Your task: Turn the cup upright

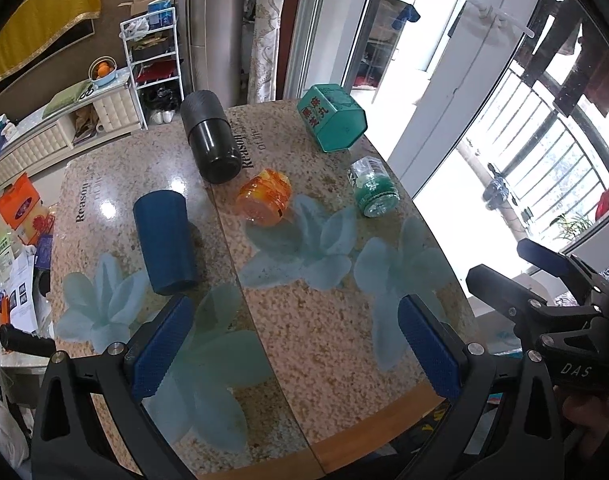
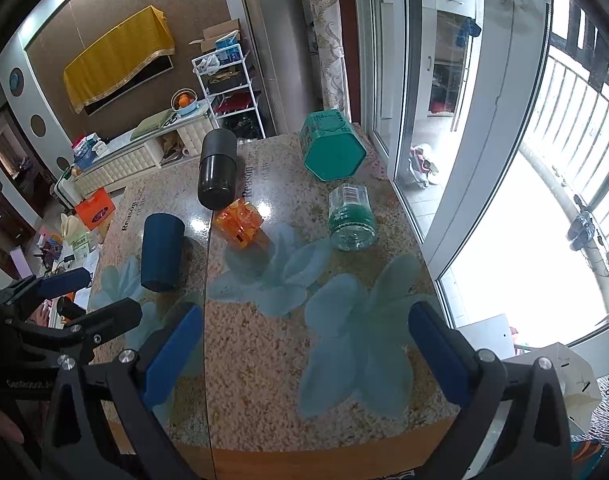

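A dark blue cup (image 1: 165, 240) stands mouth-down on the left part of the speckled table (image 1: 312, 320); it also shows in the right wrist view (image 2: 160, 253). My left gripper (image 1: 292, 348) is open and empty, above the table's near edge, with the cup just beyond its left finger. My right gripper (image 2: 304, 356) is open and empty over the near right part of the table (image 2: 264, 360). The right gripper also shows at the right edge of the left wrist view (image 1: 516, 268), and the left gripper at the left edge of the right wrist view (image 2: 92, 294).
A black flask (image 1: 210, 136), an orange jar (image 1: 264, 197), a green-filled clear jar (image 1: 374, 188) and a teal hexagonal tin (image 1: 332, 117) stand on the far half of the table. A sliding glass door (image 2: 464, 120) is at the right. Cluttered floor and a low cabinet (image 1: 56, 136) lie left.
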The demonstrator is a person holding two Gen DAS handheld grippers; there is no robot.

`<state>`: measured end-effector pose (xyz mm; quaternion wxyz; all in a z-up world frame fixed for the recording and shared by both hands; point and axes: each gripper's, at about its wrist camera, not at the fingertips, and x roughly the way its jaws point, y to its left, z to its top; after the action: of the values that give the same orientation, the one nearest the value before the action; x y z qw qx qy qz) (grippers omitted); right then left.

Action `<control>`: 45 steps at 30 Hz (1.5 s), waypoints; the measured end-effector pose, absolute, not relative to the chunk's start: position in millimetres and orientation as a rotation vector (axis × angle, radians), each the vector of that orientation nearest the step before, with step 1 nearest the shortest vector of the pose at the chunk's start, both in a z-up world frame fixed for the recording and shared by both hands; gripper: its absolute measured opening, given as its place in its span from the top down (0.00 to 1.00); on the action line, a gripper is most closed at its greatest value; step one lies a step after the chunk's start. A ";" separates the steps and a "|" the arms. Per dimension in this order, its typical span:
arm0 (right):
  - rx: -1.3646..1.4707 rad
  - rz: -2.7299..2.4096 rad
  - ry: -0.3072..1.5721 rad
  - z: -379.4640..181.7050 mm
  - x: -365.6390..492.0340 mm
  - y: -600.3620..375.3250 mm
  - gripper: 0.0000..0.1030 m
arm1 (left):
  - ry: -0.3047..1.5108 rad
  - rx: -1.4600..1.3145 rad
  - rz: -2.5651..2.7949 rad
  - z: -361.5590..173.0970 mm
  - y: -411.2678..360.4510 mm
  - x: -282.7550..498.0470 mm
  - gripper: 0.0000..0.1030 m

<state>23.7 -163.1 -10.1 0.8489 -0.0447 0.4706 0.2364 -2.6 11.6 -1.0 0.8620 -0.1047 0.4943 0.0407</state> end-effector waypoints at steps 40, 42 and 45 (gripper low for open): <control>-0.169 0.521 1.069 -10.8 76.2 -43.8 0.00 | 1.218 -0.305 0.033 -48.5 136.7 9.6 0.00; -0.195 0.525 1.067 -11.4 84.7 -27.3 0.00 | 1.224 -0.318 0.028 -53.7 144.1 11.7 0.00; -0.208 0.531 1.082 -14.3 99.1 -8.3 0.00 | 1.233 -0.356 0.003 -64.1 156.3 12.2 0.00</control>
<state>99.1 -8.3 -14.3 0.8186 -0.0975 0.5081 0.2493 12.1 156.3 -64.1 0.8011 -0.1662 0.5750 0.0012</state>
